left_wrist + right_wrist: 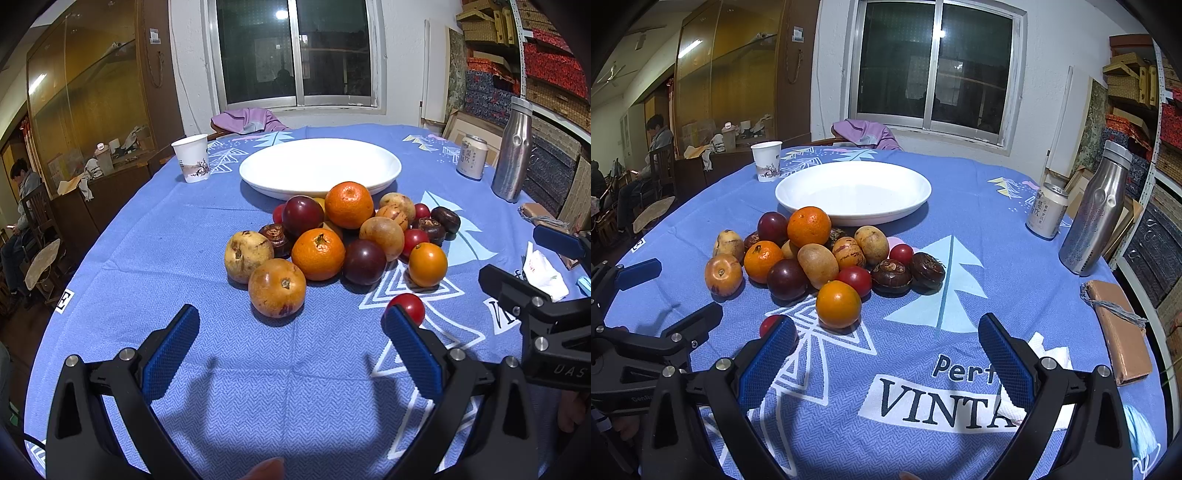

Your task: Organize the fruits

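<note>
Your left gripper [291, 343] hangs with its jaws spread wide above the blue tablecloth [166, 240], nothing between them. Just ahead sits the pile of fruit [340, 240], with the empty white plate [319, 166] behind it.

table [979, 229]: blue cloth | white plate [853, 192] | fruit pile [820, 258] | cup [767, 160] | can [1046, 210] | bottle [1097, 210]

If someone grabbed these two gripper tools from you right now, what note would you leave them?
Left gripper: open, holding nothing, low over the cloth just short of the fruit pile.
Right gripper: open, holding nothing, near the loose red fruit.
White plate: behind the pile, nothing in it.
Done: nothing visibly sorted yet.
Left: all the fruit is still on the tablecloth; presumably it goes onto the plate.
</note>
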Demonstrator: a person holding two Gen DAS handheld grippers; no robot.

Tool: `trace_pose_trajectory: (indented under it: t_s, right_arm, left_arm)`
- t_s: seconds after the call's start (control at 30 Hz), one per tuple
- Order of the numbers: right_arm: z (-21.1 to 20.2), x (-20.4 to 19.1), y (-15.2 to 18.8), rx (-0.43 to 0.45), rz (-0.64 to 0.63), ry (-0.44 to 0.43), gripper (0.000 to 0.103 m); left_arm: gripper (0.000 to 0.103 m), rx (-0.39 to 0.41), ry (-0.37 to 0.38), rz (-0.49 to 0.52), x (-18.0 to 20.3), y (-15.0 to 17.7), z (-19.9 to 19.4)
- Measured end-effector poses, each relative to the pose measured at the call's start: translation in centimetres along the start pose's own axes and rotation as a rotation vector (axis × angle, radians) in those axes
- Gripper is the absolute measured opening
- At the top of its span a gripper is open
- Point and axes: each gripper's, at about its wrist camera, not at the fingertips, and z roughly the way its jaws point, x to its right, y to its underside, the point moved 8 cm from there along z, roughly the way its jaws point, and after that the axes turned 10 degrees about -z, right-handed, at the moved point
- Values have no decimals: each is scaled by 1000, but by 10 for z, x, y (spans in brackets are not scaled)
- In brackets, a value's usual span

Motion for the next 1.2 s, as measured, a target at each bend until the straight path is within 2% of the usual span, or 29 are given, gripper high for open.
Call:
trace_pose_trajectory:
  t_s: [1.2]
  right_arm:
    - [1, -1, 1, -4, 2, -7, 100]
  left_arm:
    - [99, 1, 5, -5, 0, 0, 0]
